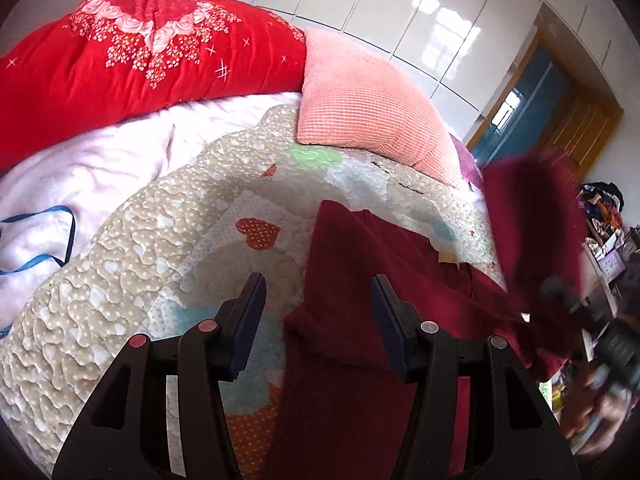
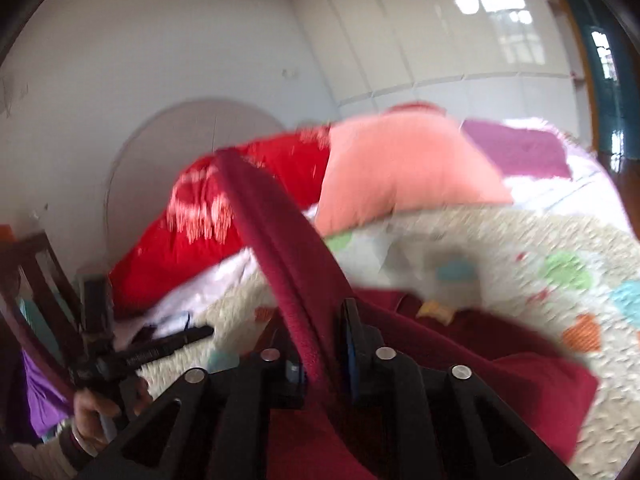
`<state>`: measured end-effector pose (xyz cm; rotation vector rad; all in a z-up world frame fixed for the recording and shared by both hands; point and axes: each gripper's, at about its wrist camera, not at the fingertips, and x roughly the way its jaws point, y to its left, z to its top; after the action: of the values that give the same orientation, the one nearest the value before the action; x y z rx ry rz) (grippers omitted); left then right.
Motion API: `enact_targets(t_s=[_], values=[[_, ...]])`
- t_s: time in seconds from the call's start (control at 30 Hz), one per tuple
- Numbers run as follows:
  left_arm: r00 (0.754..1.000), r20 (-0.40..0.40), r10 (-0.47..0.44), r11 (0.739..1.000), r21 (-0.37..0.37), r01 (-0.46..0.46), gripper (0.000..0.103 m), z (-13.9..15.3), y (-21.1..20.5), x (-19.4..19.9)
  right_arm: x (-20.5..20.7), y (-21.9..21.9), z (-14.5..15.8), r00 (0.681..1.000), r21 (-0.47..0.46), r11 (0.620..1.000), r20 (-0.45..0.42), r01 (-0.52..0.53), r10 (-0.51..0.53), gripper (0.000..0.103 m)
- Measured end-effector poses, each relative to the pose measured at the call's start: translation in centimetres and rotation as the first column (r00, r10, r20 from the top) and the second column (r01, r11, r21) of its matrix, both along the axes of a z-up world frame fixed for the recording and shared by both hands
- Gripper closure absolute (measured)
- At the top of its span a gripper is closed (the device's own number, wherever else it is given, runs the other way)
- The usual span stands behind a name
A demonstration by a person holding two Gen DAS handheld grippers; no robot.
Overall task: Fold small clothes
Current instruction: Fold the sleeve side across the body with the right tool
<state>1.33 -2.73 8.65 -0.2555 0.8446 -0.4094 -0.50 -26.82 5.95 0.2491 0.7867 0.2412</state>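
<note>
A dark red knit garment (image 1: 352, 288) lies on the patterned quilt (image 1: 132, 264) of a bed. My left gripper (image 1: 318, 296) is open and empty, just above the garment's left edge. My right gripper (image 2: 320, 344) is shut on a fold of the dark red garment (image 2: 280, 232) and holds that part lifted above the bed; the lifted part shows blurred in the left wrist view (image 1: 532, 216). The rest of the garment (image 2: 500, 360) lies on the quilt (image 2: 500, 240). The left gripper also shows at the left of the right wrist view (image 2: 200, 334).
A red floral duvet (image 1: 120, 60) and a pink pillow (image 1: 360, 96) lie at the head of the bed. A white blanket with blue cord (image 1: 60, 200) lies left. White wardrobe doors (image 1: 400, 8) stand behind. Cluttered shelves (image 1: 604, 232) are at the right.
</note>
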Motion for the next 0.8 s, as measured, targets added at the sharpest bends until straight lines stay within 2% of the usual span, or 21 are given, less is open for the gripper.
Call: enact_targets(t_s=[0.03,0.07,0.1,0.17,0.3,0.37,0.43,0.53,0.6,0.67,0.7,0.73,0.77,0.8], values=[[1.000,-0.014,0.004,1.000,0.005,-0.004,0.049,-0.4,0.2,0.3,0.8,1.2,-2.5,0.996,-0.014,1.000,-0.092,-0.015,0.014,0.053],[1.000,-0.025,0.006,1.000,0.016,-0.005,0.049,-0.8,0.3,0.5,0.9,1.9,-4.3,0.990,-0.012,1.000,-0.141,-0.024,0.023,0.053],[0.999,-0.034,0.001,1.000,0.031,0.001,0.049,-1.2,0.4,0.6,0.1,1.7,-5.0,0.989,-0.006,1.000,-0.149,-0.023,0.021,0.053],[0.999,-0.033,-0.010,0.999,0.049,0.011,0.049,-1.7,0.4,0.8,-1.9,0.7,-4.7,0.993,-0.020,1.000,-0.120,0.005,-0.007,0.053],[1.000,-0.029,-0.011,0.999,0.051,0.012,0.049,-2.2,-0.1,1.3,-7.7,-5.4,-0.4,0.989,-0.051,0.988,-0.007,0.146,-0.146,0.051],[0.999,-0.027,-0.027,0.998,0.050,0.028,0.049,-2.3,-1.1,1.6,-9.7,-8.4,0.8,0.967,-0.133,0.958,0.029,0.255,-0.253,0.042],[0.999,-0.017,-0.047,0.996,0.072,0.048,0.049,-2.5,-2.8,2.0,-10.6,-11.5,1.1,0.933,-0.188,0.914,0.032,0.358,-0.359,0.038],[0.994,-0.036,-0.103,0.986,0.127,0.107,0.049,-3.6,-5.7,2.2,-11.2,-16.2,0.1,0.869,-0.156,0.861,-0.024,0.485,-0.494,0.038],[0.987,-0.045,-0.154,0.976,0.146,0.159,0.051,-4.4,-7.4,2.2,-11.0,-18.3,-1.5,0.842,-0.094,0.845,-0.080,0.527,-0.534,0.038],[0.982,-0.055,-0.179,0.963,0.193,0.187,0.078,-4.9,-8.9,2.2,-10.1,-19.5,-3.6,0.843,-0.005,0.853,-0.143,0.522,-0.518,0.038],[0.983,-0.049,-0.179,0.956,0.225,0.186,0.082,-4.7,-9.4,2.2,-9.4,-19.9,-4.6,0.844,0.030,0.854,-0.178,0.519,-0.506,0.038],[0.981,-0.045,-0.189,0.957,0.217,0.194,0.092,-4.3,-9.5,2.4,-8.9,-20.0,-5.3,0.845,0.058,0.855,-0.202,0.516,-0.496,0.051],[0.978,-0.048,-0.201,0.960,0.189,0.206,0.092,-3.5,-9.3,2.6,-8.5,-20.0,-5.5,0.853,0.074,0.861,-0.199,0.504,-0.482,0.075],[0.979,-0.036,-0.201,0.964,0.169,0.204,0.092,-2.7,-9.1,2.9,-8.4,-19.5,-5.0,0.857,0.055,0.864,-0.170,0.501,-0.486,0.081]])
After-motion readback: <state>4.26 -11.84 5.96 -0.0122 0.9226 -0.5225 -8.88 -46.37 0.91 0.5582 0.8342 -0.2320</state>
